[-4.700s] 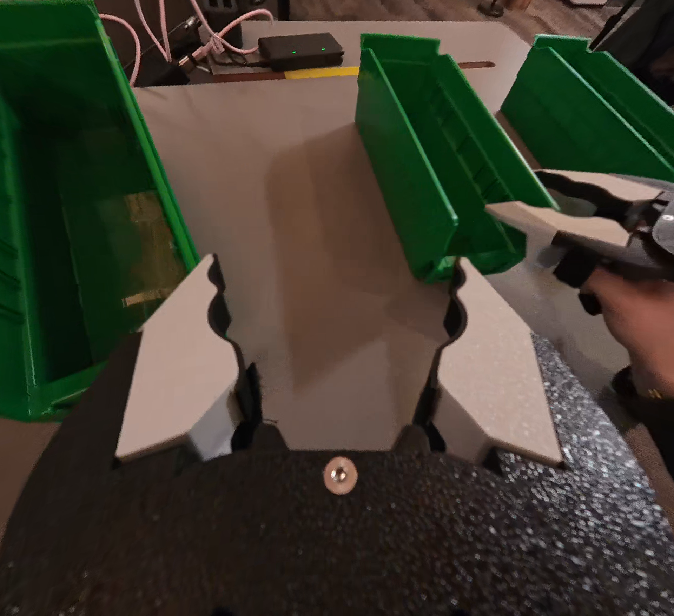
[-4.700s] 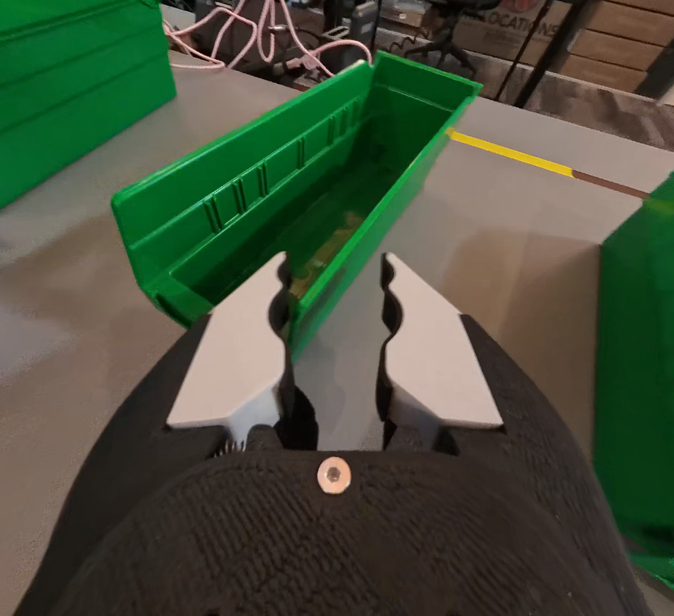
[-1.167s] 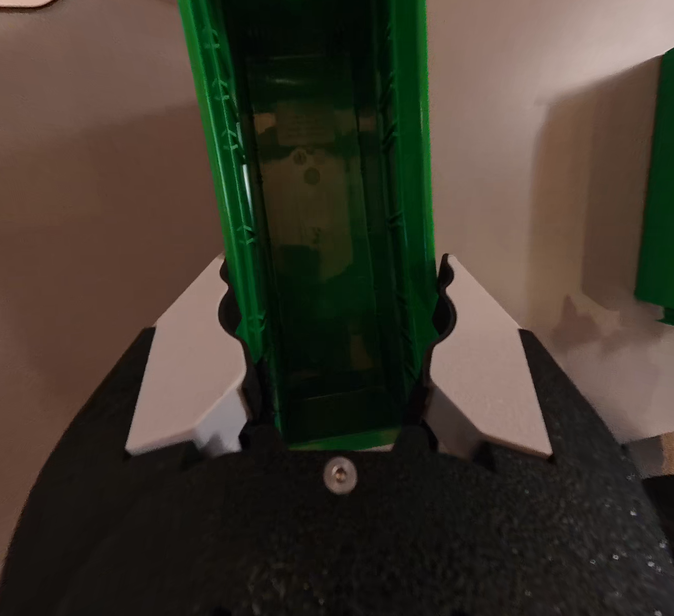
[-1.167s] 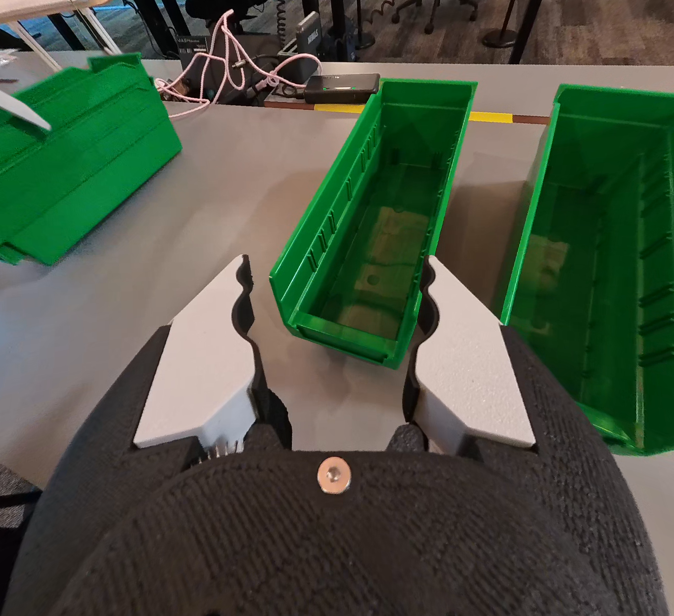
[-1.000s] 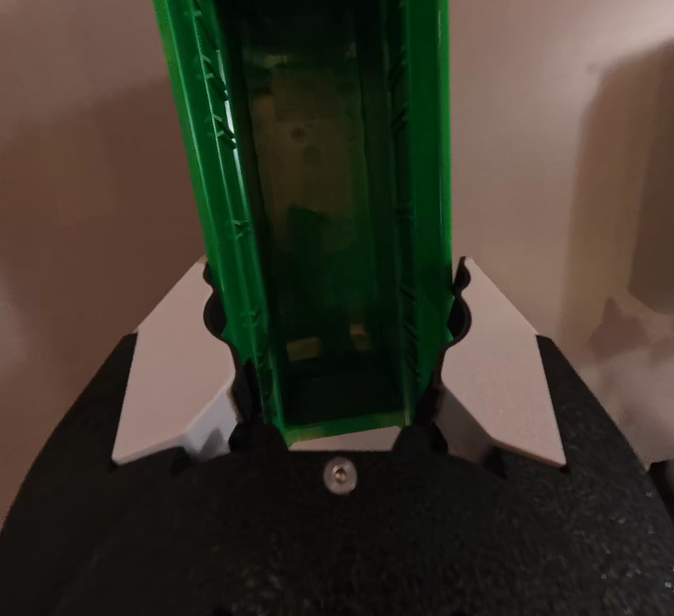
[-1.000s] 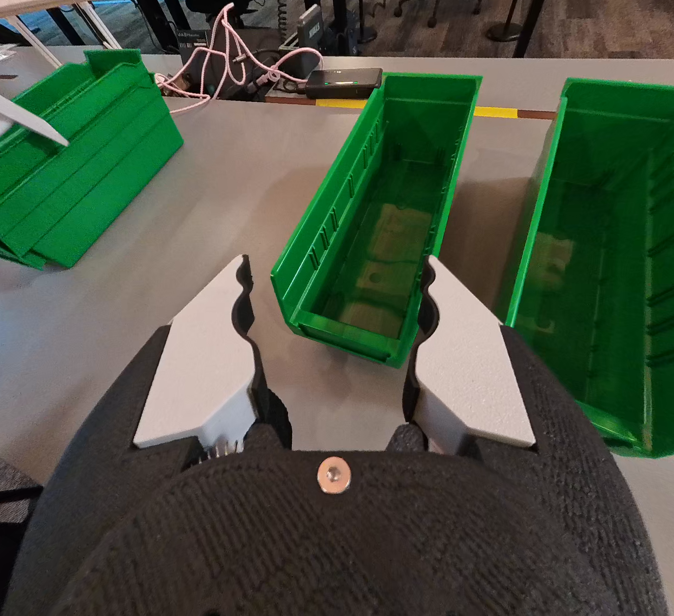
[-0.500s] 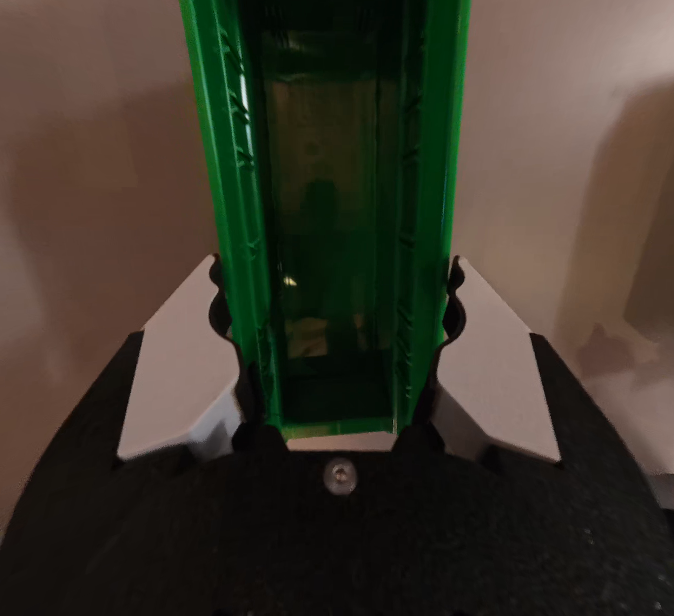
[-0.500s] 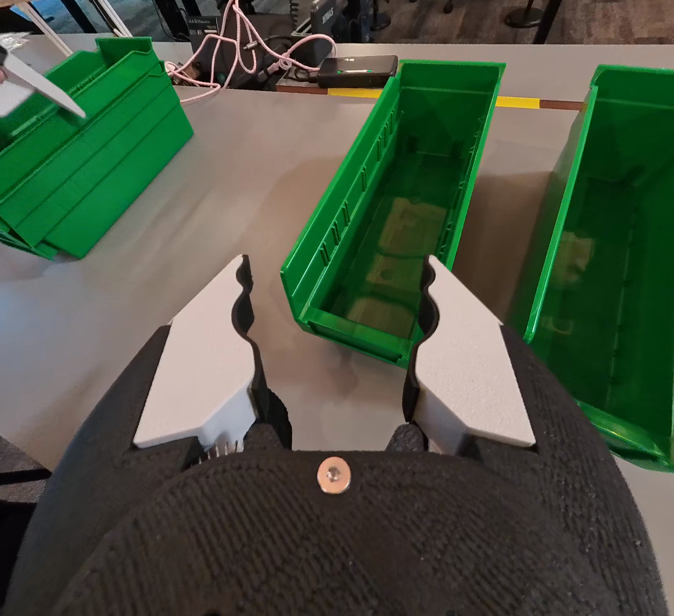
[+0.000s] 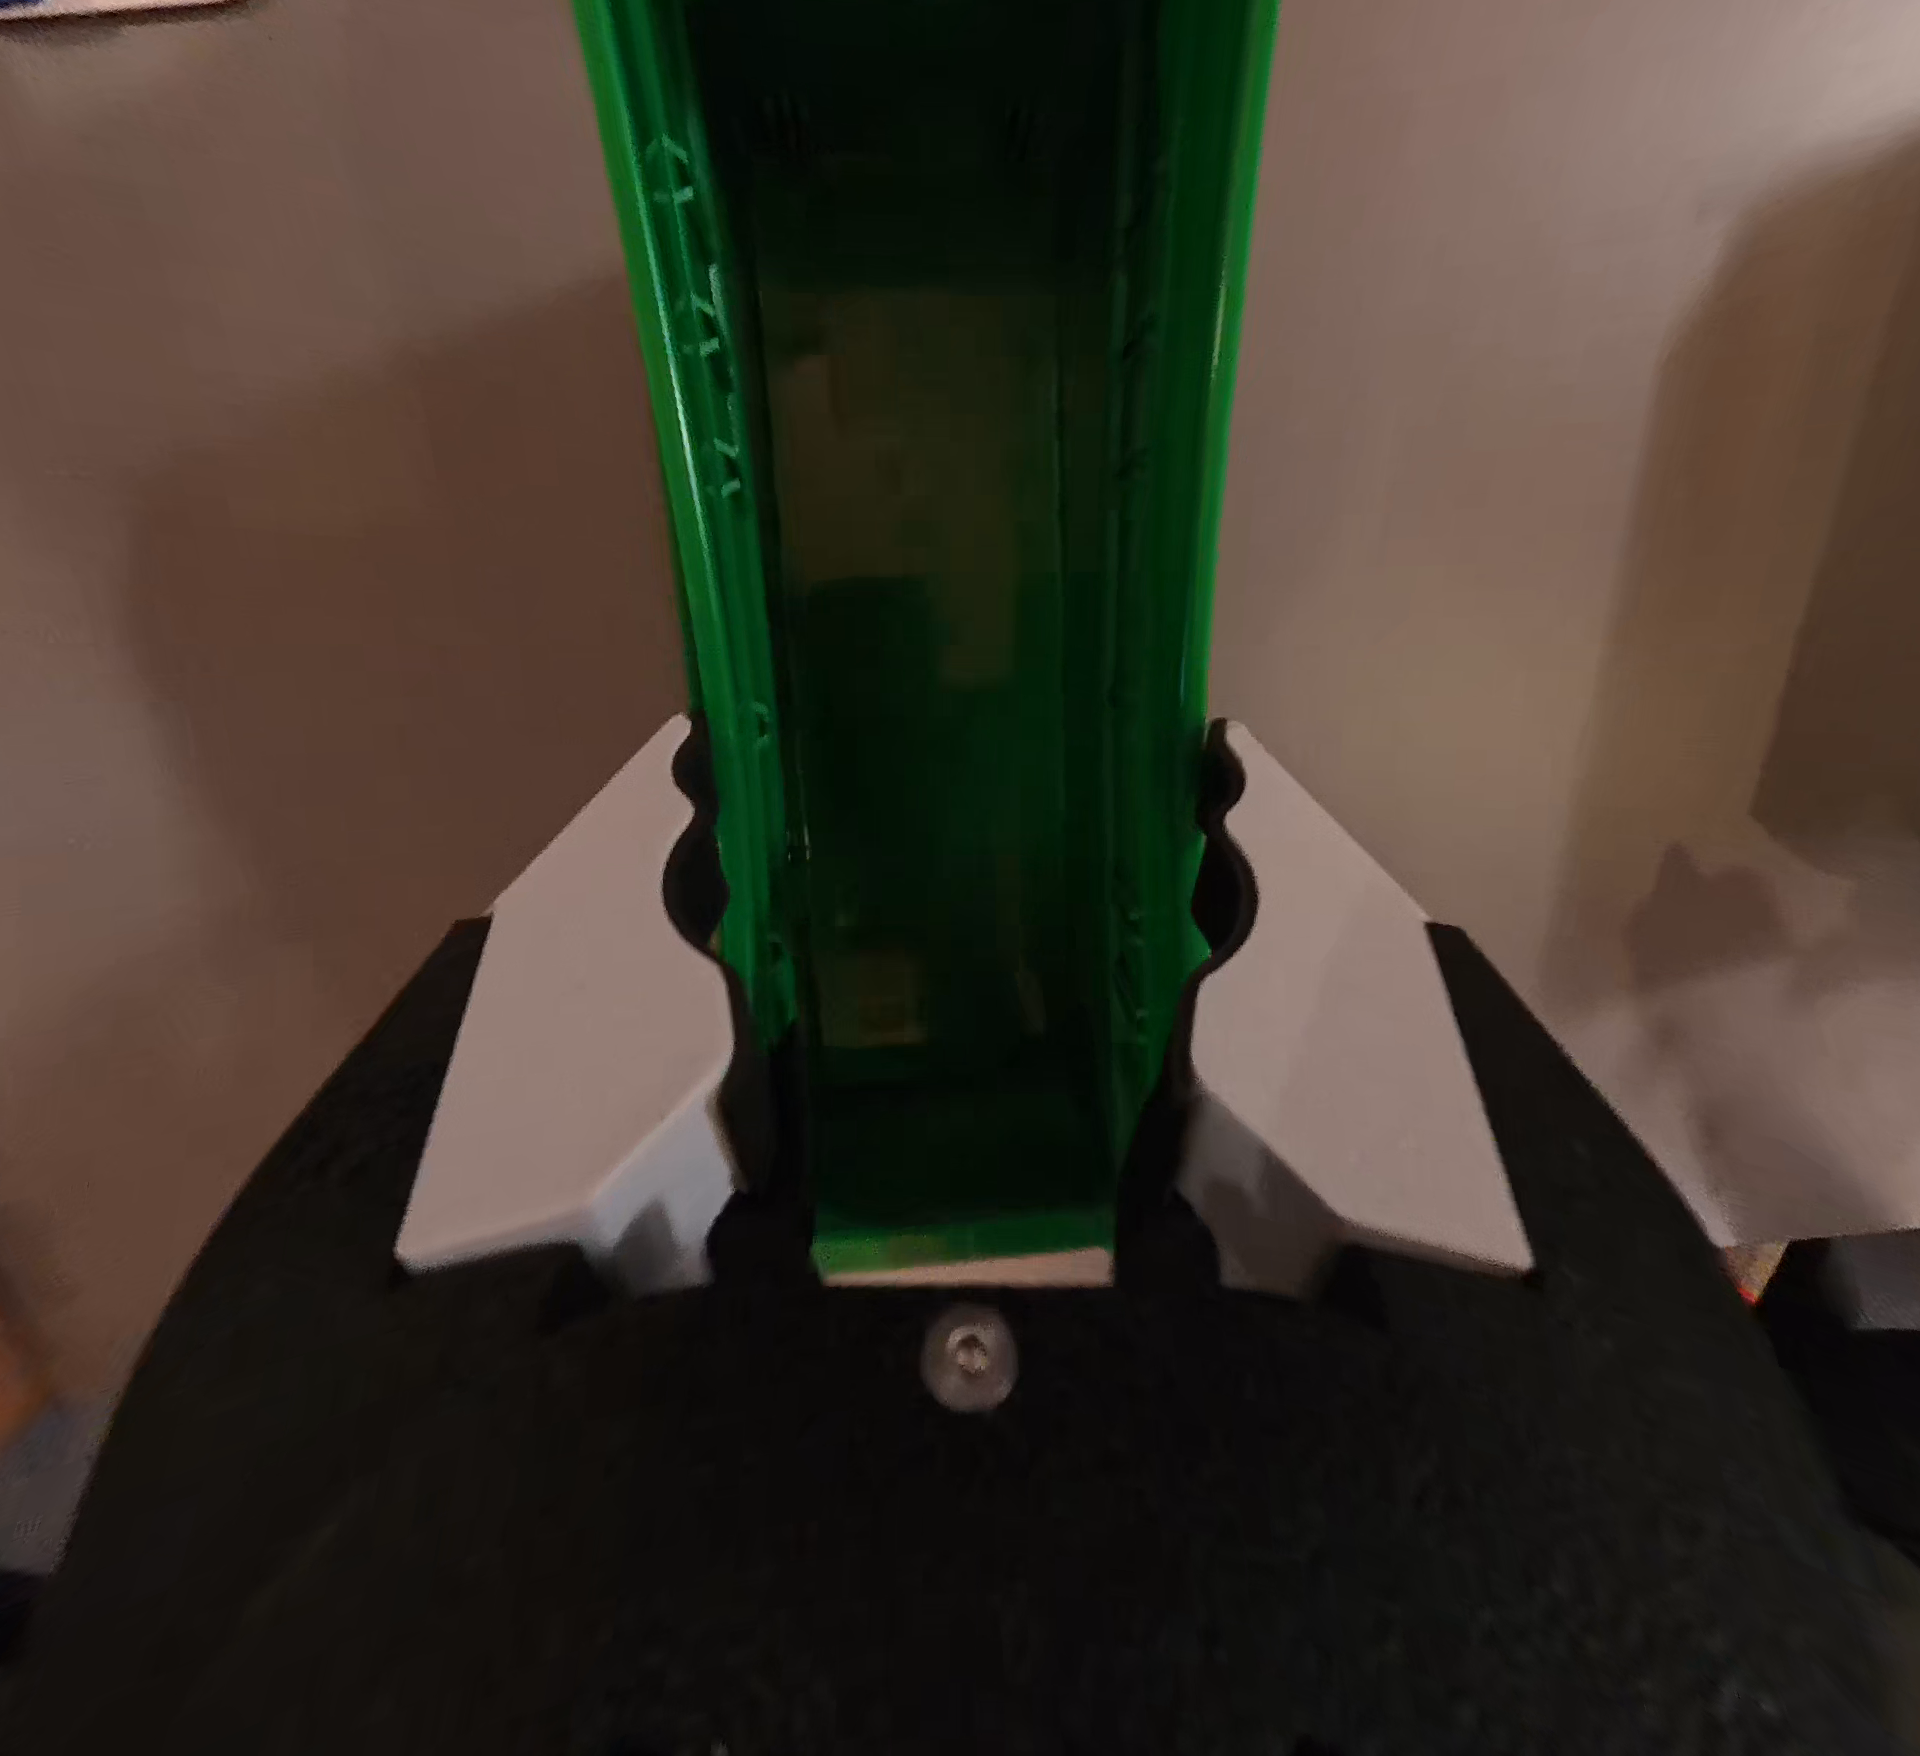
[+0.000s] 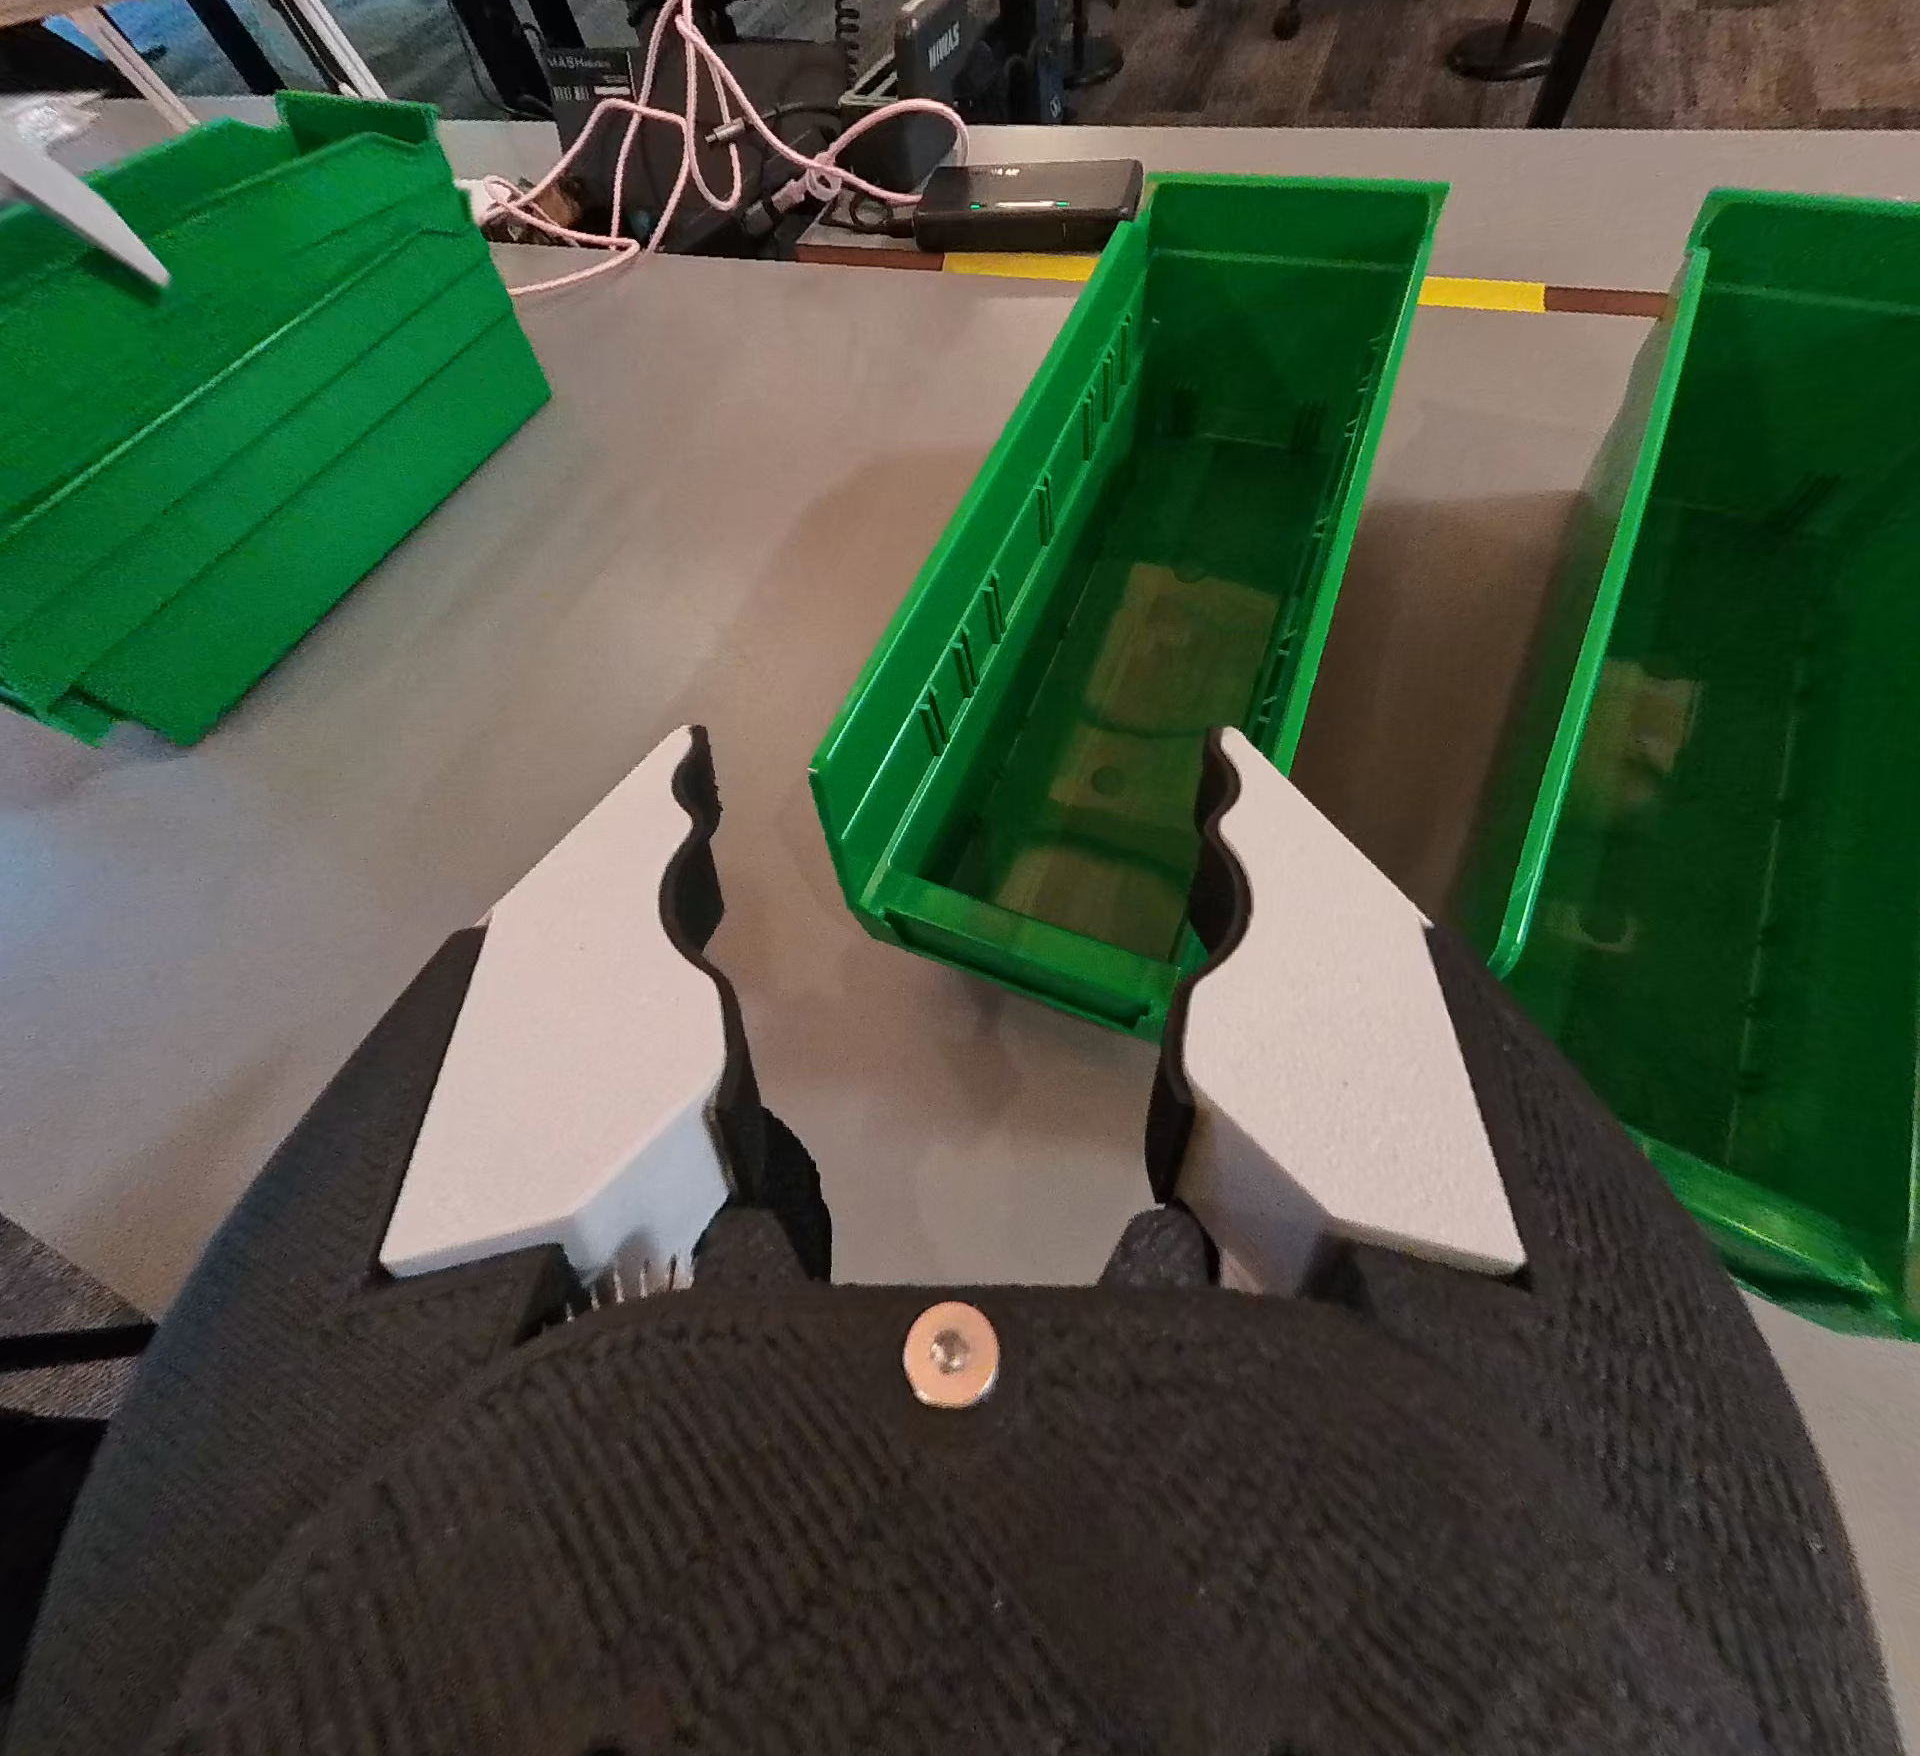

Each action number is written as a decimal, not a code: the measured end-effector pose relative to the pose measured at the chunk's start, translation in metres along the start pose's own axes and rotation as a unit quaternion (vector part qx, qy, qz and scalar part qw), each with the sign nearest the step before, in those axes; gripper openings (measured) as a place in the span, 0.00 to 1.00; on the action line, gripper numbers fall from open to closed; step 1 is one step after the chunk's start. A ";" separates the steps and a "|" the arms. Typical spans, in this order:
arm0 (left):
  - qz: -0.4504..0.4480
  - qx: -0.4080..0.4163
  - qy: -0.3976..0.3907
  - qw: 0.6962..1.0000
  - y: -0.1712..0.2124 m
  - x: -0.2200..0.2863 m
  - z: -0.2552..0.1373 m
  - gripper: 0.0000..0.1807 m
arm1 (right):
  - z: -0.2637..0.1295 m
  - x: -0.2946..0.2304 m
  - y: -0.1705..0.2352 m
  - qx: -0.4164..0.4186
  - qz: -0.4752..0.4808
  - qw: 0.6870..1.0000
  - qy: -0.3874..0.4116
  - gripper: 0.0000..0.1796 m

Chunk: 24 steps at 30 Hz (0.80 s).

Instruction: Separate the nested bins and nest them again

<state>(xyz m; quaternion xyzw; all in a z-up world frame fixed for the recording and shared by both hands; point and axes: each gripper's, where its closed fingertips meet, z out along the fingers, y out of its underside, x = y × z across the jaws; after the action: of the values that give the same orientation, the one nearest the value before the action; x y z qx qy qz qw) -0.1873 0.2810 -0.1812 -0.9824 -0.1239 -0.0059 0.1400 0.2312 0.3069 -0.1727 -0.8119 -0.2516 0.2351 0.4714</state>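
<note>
A grey tabletop (image 10: 644,501) runs out ahead of me toward a strip of yellow tape, a black power pack with pink cables, and chair legs on a dark floor beyond.

My left gripper (image 9: 956,750) has its jaws pinching a narrow green plastic bin (image 9: 935,356) across its width, one finger on each long outer wall near the near end. The bin's long axis runs straight away from the jaws and its open top faces the camera. Whether it is lifted off the table I cannot tell. In the right wrist view this bin shows at far left, tilted, with a grey fingertip (image 10: 94,220) over it.

My right gripper (image 10: 956,750) hangs empty, jaws spread wide. Just ahead of it and slightly right lies a second narrow green open bin (image 10: 1143,584), its long axis pointing away and a little right, short end nearest me. A wider green bin (image 10: 1745,667) sits just beside it on the right.

I judge the right gripper is nearer these two for the renesting.
</note>
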 end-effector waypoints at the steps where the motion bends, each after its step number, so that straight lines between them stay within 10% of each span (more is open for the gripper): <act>1: -0.003 0.008 0.004 1.000 -0.002 0.000 -0.005 0.51 | 0.000 0.000 0.000 -0.001 0.000 1.000 0.001 0.51; 16: 0.077 0.162 0.023 0.984 -0.045 0.067 -0.105 0.52 | -0.005 0.008 -0.005 0.013 0.005 1.000 0.012 0.51; 24: 0.086 0.107 0.099 0.986 -0.053 0.161 -0.028 0.53 | -0.008 0.012 -0.010 0.030 -0.009 0.999 0.027 0.50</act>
<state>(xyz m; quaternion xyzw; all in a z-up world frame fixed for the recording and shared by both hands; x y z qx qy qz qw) -0.0433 0.3615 -0.1328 -0.9632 -0.0244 -0.0781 0.2560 0.2435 0.3132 -0.1619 -0.8012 -0.2392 0.2163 0.5041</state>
